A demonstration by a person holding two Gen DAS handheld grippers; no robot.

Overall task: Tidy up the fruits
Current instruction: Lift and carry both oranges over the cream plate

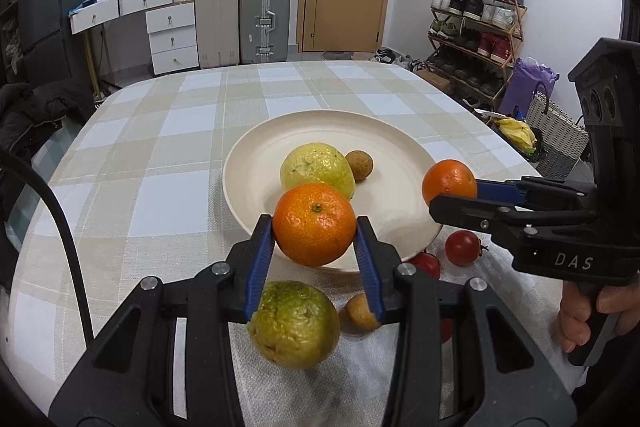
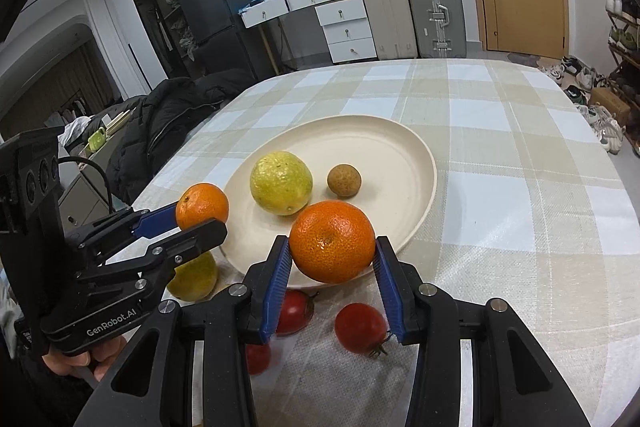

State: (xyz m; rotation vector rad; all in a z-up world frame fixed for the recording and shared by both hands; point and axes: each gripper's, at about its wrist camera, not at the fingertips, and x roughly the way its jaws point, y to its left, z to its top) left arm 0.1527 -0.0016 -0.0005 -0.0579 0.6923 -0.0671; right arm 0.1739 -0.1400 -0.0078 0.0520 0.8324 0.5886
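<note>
My left gripper (image 1: 314,227) is shut on a mandarin orange (image 1: 314,215), held just above the near rim of the cream plate (image 1: 244,163). My right gripper (image 2: 332,245) is shut on a second mandarin (image 2: 332,233), also over the plate's (image 2: 416,163) near edge. Each gripper shows in the other view: the right (image 1: 456,195) with its orange (image 1: 448,179), the left (image 2: 200,221) with its orange (image 2: 202,203). A yellow-green citrus (image 1: 316,165) and a small brown fruit (image 1: 359,165) lie in the plate.
On the cloth in front of the plate lie a green-yellow citrus (image 1: 294,323), a small brown fruit (image 1: 362,311) and red tomatoes (image 2: 362,327) (image 2: 294,311). A checked tablecloth (image 1: 160,131) covers the table. Suitcases, drawers and a shoe rack stand beyond.
</note>
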